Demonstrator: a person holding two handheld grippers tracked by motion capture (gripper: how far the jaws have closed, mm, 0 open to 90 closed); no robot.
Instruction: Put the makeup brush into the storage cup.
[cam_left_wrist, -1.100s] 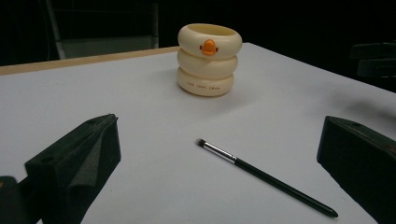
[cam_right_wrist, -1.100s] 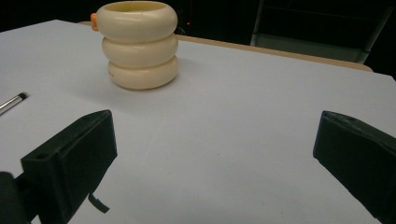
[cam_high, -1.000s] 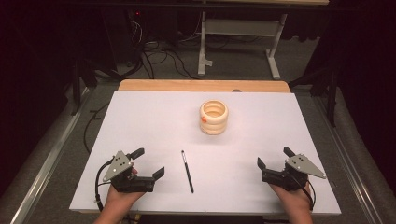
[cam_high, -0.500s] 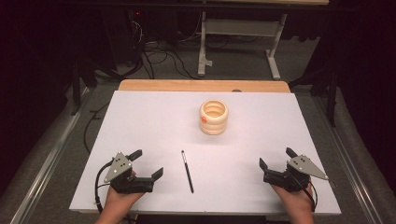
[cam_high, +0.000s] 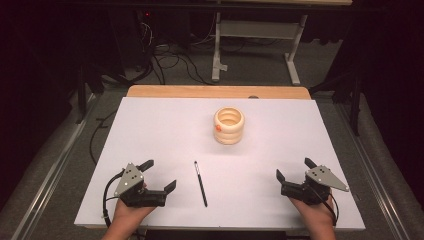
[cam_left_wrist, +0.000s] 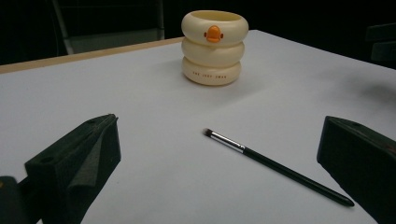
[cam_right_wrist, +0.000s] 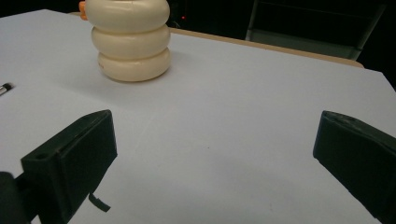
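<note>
White desk (cam_high: 150, 125); brush (cam_high: 200, 176) lies lengthwise (bristles far), just right of left gripper (cam_high: 159, 174); both grippers' jaws apart; right gripper (cam_high: 295, 168) farther.

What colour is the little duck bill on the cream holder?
Orange, on the ringed cream holder; clearest in the left gripper view.

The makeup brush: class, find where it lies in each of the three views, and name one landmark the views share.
High view: the makeup brush lies on the white table, low and centre, between the two tongs.
Left gripper view: right of centre, bristles pointing up-left, handle running down-right.
Right gripper view: just its tip at the left edge.
Shared landmark: the cream ringed duck-face holder, standing beyond the brush.
</note>
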